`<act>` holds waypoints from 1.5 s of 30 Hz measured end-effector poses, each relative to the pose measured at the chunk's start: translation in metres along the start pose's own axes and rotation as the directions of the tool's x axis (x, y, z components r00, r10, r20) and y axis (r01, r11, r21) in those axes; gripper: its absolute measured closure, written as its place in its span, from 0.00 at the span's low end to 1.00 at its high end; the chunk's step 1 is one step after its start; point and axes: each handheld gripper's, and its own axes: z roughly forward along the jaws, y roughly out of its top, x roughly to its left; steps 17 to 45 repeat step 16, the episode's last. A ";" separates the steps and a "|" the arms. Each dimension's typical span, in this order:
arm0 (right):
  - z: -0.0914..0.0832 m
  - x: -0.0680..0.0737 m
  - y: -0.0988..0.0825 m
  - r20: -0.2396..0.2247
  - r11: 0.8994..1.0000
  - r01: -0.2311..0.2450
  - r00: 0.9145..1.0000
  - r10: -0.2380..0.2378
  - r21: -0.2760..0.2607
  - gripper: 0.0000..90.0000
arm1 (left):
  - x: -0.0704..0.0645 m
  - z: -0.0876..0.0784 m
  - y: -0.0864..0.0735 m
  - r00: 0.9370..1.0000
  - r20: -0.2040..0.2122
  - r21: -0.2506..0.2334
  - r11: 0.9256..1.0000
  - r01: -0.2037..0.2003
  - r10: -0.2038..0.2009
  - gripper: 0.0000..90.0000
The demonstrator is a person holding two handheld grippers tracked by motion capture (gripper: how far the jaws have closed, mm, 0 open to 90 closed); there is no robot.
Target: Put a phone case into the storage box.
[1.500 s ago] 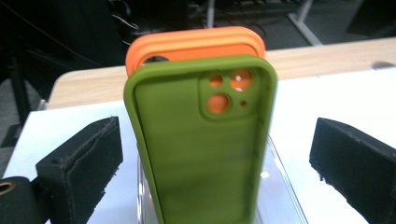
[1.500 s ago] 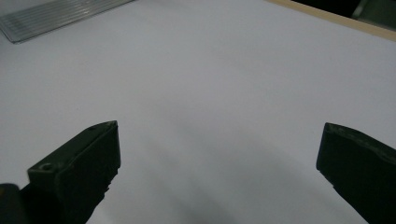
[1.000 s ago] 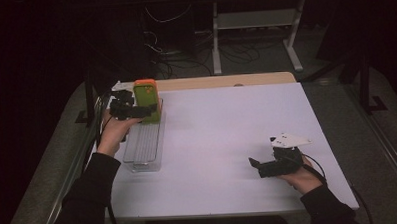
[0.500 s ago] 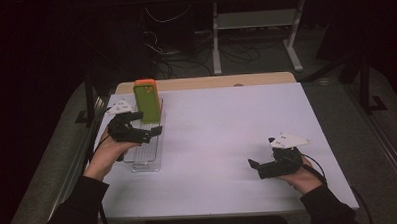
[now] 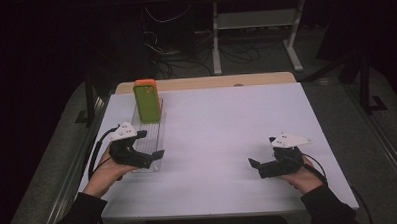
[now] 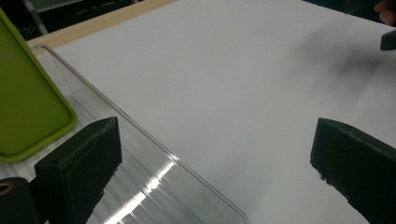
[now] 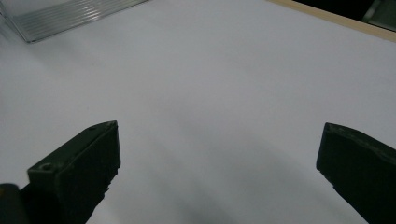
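- Left tool (image 5: pixel 146 145) open, empty, jaws spread wide over near end of clear ridged rack (image 5: pixel 152 143); right tool (image 5: pixel 262 166) likewise open and empty, low over bare white desk (image 5: pixel 227 121), well apart from rack.
- Green phone (image 5: pixel 147 101) with orange rim, propped upright and leaning slightly in far slots of rack, at left side of desk.
- In left gripper view: phone's rounded corner (image 6: pixel 28 112) just beside left jaw, not touching; rack edge (image 6: pixel 154 154) glossy.
- Judged handling: rigid, moderately light, case likely matte and grippy; screen fragile if tipped.
- Judged hold: across long side edges, near mid-height, then straight lift out of slot.
- Rack judged light and slippery, liable to slide or lift along with phone.
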 end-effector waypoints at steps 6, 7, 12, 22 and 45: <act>-0.001 0.000 0.000 -0.002 1.000 0.006 1.000 -0.006 -0.003 0.00 | -0.005 -0.002 -0.016 1.000 0.008 0.025 1.000 -0.010 0.010 0.02; -0.001 0.000 0.000 -0.003 1.000 0.003 1.000 -0.003 -0.002 0.00 | -0.006 -0.002 -0.018 1.000 0.011 0.031 0.999 -0.014 0.013 0.02; -0.001 0.000 0.001 -0.004 1.000 0.002 1.000 -0.002 -0.001 0.00 | -0.006 -0.002 -0.023 1.000 0.015 0.038 0.999 -0.005 0.004 0.02; 0.000 0.000 0.001 -0.005 1.000 0.003 1.000 -0.003 -0.001 0.00 | -0.006 -0.002 -0.023 1.000 0.016 0.040 0.999 -0.005 0.004 0.02; 0.000 0.000 0.001 -0.005 1.000 0.003 1.000 -0.003 -0.001 0.00 | -0.006 -0.002 -0.023 1.000 0.016 0.040 0.999 -0.005 0.004 0.02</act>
